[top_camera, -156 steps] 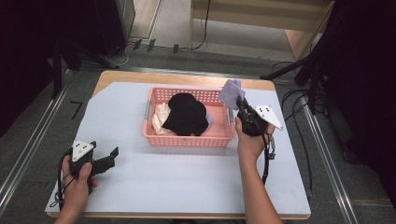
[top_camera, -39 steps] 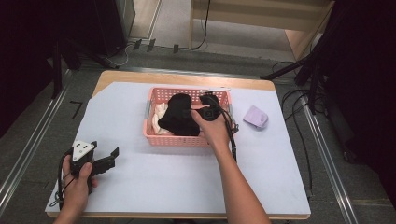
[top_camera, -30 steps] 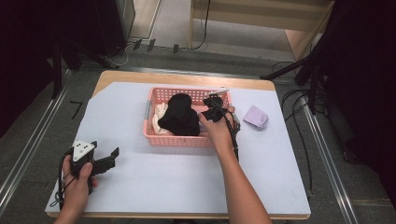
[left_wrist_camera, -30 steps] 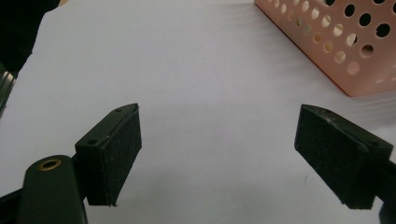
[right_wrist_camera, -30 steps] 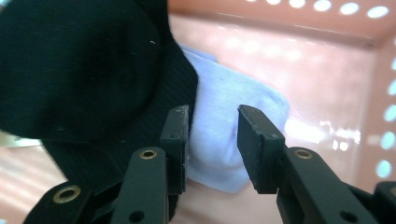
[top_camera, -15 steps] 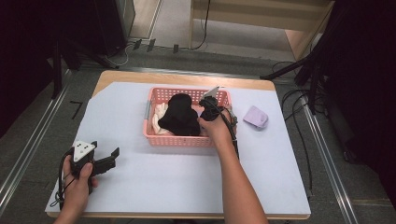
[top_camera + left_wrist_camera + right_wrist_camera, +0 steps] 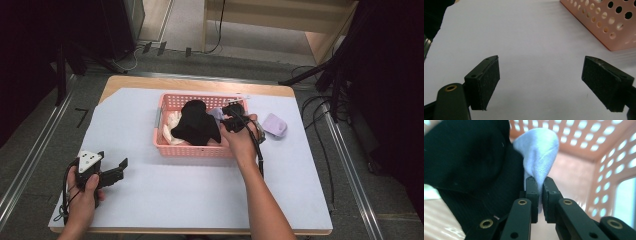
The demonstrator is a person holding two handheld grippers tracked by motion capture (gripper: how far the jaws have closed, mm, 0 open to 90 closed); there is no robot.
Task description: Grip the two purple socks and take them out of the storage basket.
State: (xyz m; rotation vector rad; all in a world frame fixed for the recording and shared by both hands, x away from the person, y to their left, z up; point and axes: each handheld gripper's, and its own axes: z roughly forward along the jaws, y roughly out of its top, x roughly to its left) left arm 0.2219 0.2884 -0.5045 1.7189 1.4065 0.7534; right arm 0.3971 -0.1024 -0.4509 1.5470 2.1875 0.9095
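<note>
From above, my right hand-held gripper (image 7: 226, 116) is down in the pink basket (image 7: 165, 102), at its right end beside the black garment (image 7: 196, 122), with a bit of pale cloth (image 7: 216, 114) at its tip. A lilac folded piece (image 7: 274, 125) lies on the tabletop (image 7: 150, 200) just right of the basket. My left hand-held gripper (image 7: 112, 170) rests near the front left corner.

In the left gripper view, my jaws stand wide apart over bare white tabletop (image 7: 529, 37), a basket corner (image 7: 609, 27) beyond.

In the right gripper view, my jaws have just been closing and now pinch a fold of the pale cloth (image 7: 539, 155) against the black garment (image 7: 466, 160).
</note>
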